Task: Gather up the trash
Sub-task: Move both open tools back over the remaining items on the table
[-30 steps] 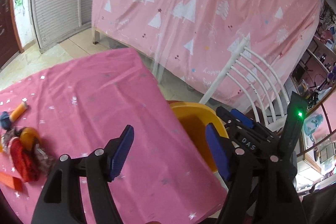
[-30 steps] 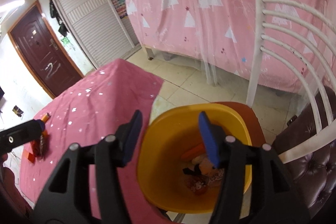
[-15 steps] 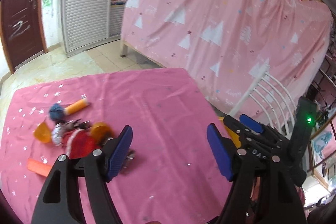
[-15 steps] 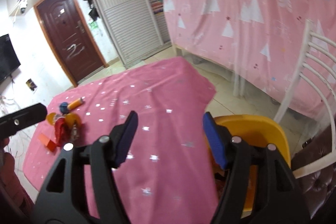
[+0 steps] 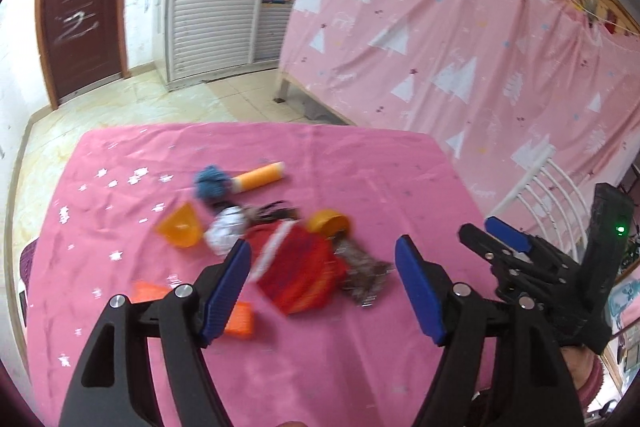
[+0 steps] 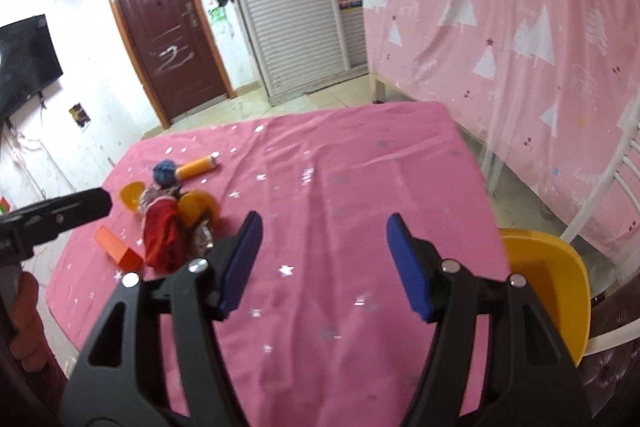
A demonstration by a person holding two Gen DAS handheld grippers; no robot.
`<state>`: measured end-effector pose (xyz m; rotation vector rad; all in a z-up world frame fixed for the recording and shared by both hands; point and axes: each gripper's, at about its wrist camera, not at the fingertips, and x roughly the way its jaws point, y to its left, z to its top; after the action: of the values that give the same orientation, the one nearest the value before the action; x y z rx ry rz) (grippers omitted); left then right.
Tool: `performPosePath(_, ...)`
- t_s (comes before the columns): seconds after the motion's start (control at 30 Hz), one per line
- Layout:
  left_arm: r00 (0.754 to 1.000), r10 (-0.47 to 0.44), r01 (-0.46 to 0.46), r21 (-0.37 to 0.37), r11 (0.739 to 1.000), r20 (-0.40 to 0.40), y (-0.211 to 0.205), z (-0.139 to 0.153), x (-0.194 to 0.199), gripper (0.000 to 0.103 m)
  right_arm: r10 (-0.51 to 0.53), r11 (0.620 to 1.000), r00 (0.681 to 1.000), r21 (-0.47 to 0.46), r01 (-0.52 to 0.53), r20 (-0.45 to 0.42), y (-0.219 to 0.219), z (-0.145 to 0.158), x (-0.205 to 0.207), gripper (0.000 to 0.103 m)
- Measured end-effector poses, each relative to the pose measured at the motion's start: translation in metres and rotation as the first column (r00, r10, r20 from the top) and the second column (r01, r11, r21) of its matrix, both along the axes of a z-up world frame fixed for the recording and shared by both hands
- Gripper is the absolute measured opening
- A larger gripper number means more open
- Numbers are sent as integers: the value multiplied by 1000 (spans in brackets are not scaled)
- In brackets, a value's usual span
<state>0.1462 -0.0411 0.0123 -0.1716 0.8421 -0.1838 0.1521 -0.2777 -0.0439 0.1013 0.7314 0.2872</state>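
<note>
A pile of trash lies on the pink tablecloth point(image 5: 320, 367): a red wrapper point(image 5: 298, 271), a dark foil wrapper point(image 5: 364, 275), a yellow cap point(image 5: 330, 223), an orange cup point(image 5: 180, 227), a blue ball point(image 5: 212, 183), an orange tube point(image 5: 260, 179) and an orange block point(image 5: 240, 319). My left gripper point(image 5: 322, 255) is open above the red wrapper, with nothing held. My right gripper point(image 6: 324, 227) is open over bare cloth, to the right of the pile point(image 6: 168, 227). The yellow bin point(image 6: 552, 279) stands off the table's right edge.
A white chair point(image 6: 624, 179) and a dark padded seat point(image 6: 612, 367) stand by the bin. A pink tree-print sheet point(image 5: 460, 47) hangs behind the table. A brown door point(image 6: 168, 27) and a wall screen point(image 6: 24, 63) are far back. A hand point(image 6: 28, 327) holds the left gripper.
Both views have swung left, from the yellow bin to the table. The trash pile has come between the left fingers. The right jaws have widened a little.
</note>
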Motion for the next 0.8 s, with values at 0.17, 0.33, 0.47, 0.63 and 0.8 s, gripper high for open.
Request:
performPosePath(0.17, 999, 49, -48, 35, 998, -22, 34, -18, -2, 71, 59, 998, 998, -3, -59, -10, 26, -4, 0, 62)
performPosePath(0.33, 998, 43, -41, 64, 997, -41, 56, -36, -7, 77, 117, 993, 993, -32, -117, -9, 58, -5, -2, 62)
performPosePath(0.47, 999, 1, 3, 91, 996, -44, 58, -47, -11, 81, 151, 987, 989, -50, -151, -6, 76, -3, -4, 62)
performPosePath(0.63, 999, -34, 38, 138, 990, -29, 54, -56, -12, 91, 188, 979, 982, -78, -188, 1, 95, 1, -6, 63)
performPosePath(0.8, 999, -50, 52, 181, 982, -14, 53, -59, -11, 93, 200, 975, 980, -97, -199, 0, 107, 1, -7, 72)
